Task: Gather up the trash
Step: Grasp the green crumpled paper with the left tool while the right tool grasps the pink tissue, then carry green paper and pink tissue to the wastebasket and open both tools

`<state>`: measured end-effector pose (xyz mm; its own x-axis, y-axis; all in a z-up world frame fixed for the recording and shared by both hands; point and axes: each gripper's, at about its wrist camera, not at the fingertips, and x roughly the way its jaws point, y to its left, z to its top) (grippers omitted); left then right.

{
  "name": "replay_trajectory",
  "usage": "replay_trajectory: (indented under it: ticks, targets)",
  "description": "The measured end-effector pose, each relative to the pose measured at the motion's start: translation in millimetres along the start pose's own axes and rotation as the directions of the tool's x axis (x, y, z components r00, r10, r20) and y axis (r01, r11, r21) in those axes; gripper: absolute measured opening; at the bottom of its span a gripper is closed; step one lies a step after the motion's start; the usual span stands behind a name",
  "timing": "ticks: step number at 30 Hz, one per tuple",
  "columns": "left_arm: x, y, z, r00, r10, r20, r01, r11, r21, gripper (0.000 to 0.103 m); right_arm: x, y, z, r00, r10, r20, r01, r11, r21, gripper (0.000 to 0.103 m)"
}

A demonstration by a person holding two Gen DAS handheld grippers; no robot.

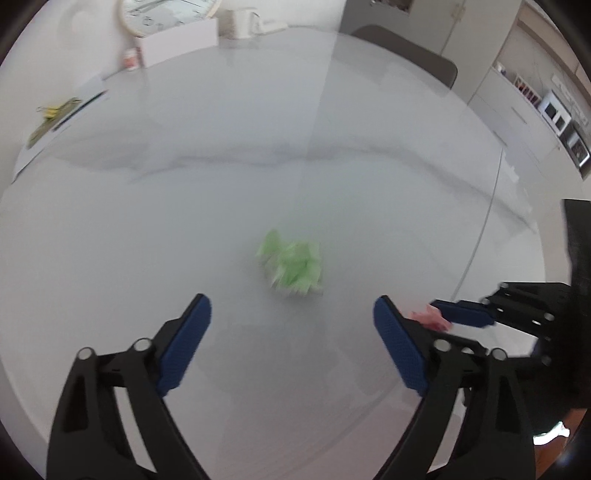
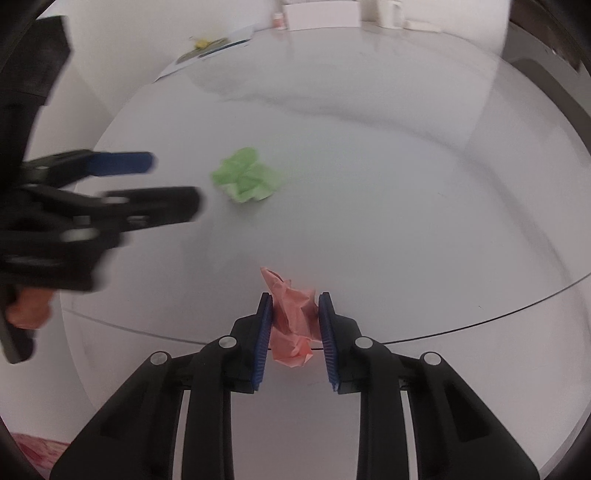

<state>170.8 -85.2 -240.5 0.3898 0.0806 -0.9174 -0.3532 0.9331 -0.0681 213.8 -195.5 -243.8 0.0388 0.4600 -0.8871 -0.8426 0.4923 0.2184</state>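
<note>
Starting on the left: the left gripper (image 1: 291,332) has its blue-padded jaws spread wide with nothing between them, lined up on the crumpled ball of light green paper (image 1: 291,264), which sits on the round white glass-topped table (image 1: 221,203) just ahead of the tips. The green ball looks smeared in the left wrist view, so I'd guess that gripper is on the move, probably going in for the grab. Not touching it yet as far as I can tell.

Over on the right, the right gripper (image 2: 295,325) is pinched down on a crumpled wad of pink paper (image 2: 293,317) — the pads press on both sides and it's squashed between them, held near the table's near edge.

So progress-wise I'd call it roughly halfway: pink piece is picked up but not dropped anywhere, green piece is lying loose on the table. No bin or bag shows in either view, so where this stuff ends up I can't say.

The tabletop is glossy and mostly bare. At the far left edge there's a sheet of white printed paper (image 1: 62,122) with something yellow-green on it, and at the back a white box (image 1: 177,42), a round white clock face (image 1: 166,14) and a white mug (image 1: 242,22). Behind the table — a dark grey chair back (image 1: 410,53) and pale cabinets (image 1: 517,96) on the right.
</note>
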Motion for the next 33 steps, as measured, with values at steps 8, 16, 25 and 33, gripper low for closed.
replay_trajectory:
  ticks: [8,16,25,33]
  targets:
    - [33.2,-6.0,15.5,0.999,0.021,-0.032,-0.021,1.0,0.009,0.076,2.4,-18.0,-6.0,1.0,0.018,0.0,-0.018,0.999,0.032,0.026]
    - [36.8,-13.2,11.5,0.998,0.042,-0.038,-0.041,0.998,0.04,0.029,-8.5,-16.7,-17.4,1.0,0.008,0.013,-0.008,0.999,0.036,0.027]
    - [-17.0,-3.6,-20.8,0.998,0.065,0.011,-0.065,0.997,0.045,0.027,-35.4,19.8,-37.2,0.999,-0.009,0.036,0.008,1.0,0.016,0.027]
    - [-91.7,25.2,-105.7,0.997,0.078,0.009,-0.078,0.997,0.028,0.027,-68.9,96.9,-81.1,0.999,0.004,0.048,-0.003,1.0,-0.023,0.029]
